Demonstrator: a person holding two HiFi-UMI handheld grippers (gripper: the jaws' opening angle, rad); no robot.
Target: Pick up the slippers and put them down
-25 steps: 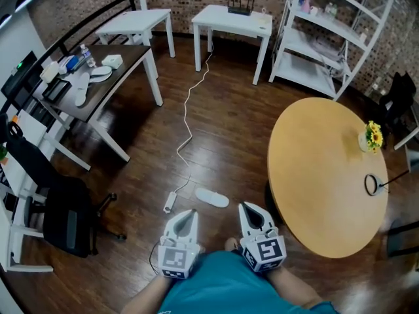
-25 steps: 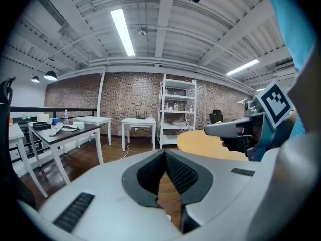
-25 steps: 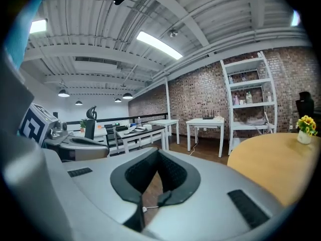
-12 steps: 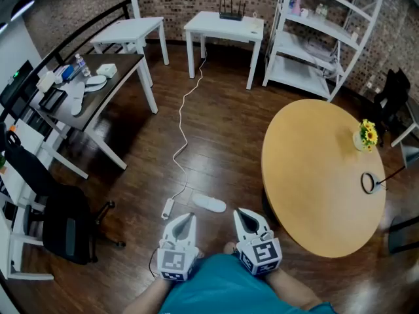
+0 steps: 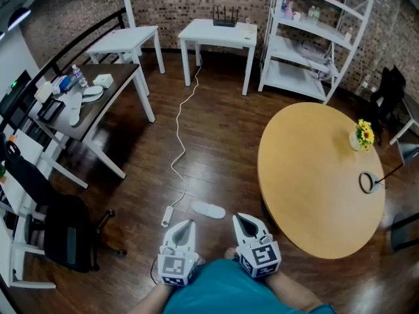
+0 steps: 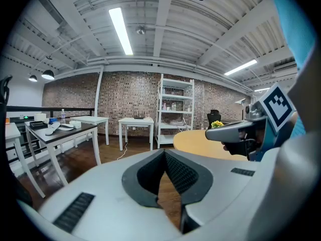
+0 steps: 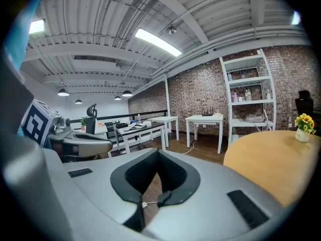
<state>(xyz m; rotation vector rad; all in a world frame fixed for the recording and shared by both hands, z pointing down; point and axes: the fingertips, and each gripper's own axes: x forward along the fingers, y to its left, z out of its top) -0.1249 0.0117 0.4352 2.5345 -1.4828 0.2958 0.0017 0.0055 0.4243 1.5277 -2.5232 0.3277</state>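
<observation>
Bright, even light falls from ceiling strip lights (image 6: 120,31); the wooden floor (image 5: 222,129) carries a soft sheen. Every view bends strongly at its edges, and both gripper views darken at the corners.

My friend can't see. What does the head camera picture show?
A white slipper lies on the dark wood floor, just ahead of the left claw and right claw, both shut and empty. A white cable runs beside it, and a round table stands to the right.
</observation>
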